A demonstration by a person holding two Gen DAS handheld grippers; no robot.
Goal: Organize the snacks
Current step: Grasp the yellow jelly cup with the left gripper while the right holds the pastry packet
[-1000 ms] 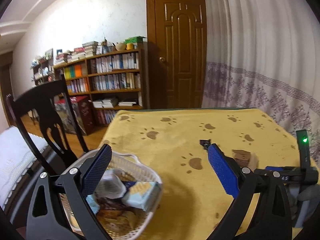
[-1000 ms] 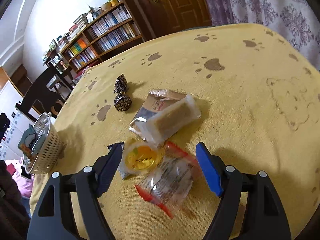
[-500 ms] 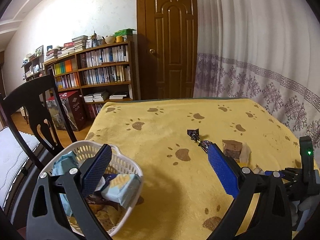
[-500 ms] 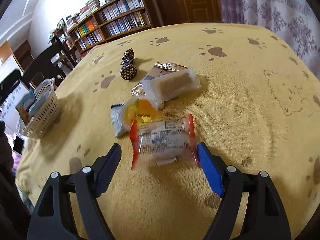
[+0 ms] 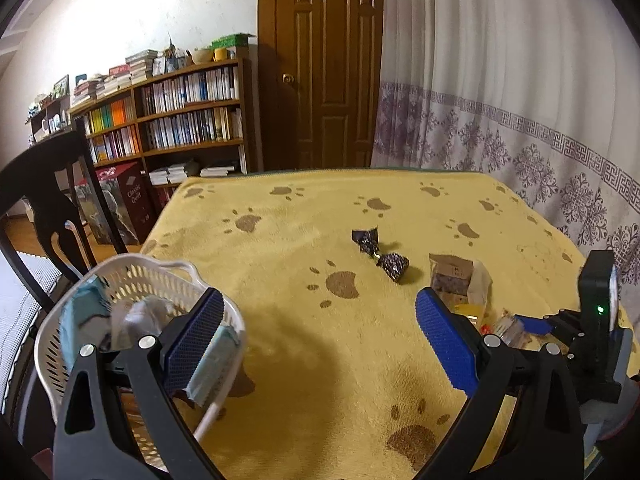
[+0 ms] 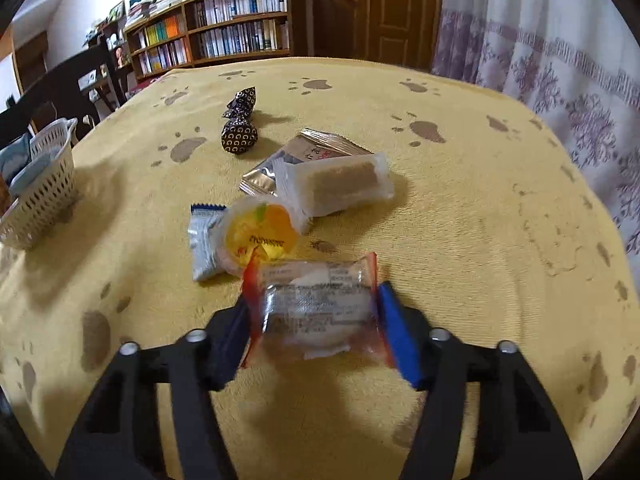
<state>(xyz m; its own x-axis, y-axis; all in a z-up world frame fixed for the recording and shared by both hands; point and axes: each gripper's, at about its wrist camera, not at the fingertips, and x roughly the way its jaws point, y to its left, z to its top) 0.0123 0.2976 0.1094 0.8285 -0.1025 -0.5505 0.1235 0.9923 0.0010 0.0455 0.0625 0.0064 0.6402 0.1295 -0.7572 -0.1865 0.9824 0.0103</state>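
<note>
While the left gripper (image 5: 316,336) hangs wide apart and empty beside the basket (image 5: 132,276) at lower left, the right gripper (image 6: 314,322) straddles a red-edged packet (image 6: 314,304) at lower centre, pads touching its ends, its long axis spanning the jaws.

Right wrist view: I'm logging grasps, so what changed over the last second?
The right claw moved onto the red-edged snack packet and closed on its ends. The left claw, open, drifted off the basket. The jelly cup, cake bar and dark candy stayed put.
</note>
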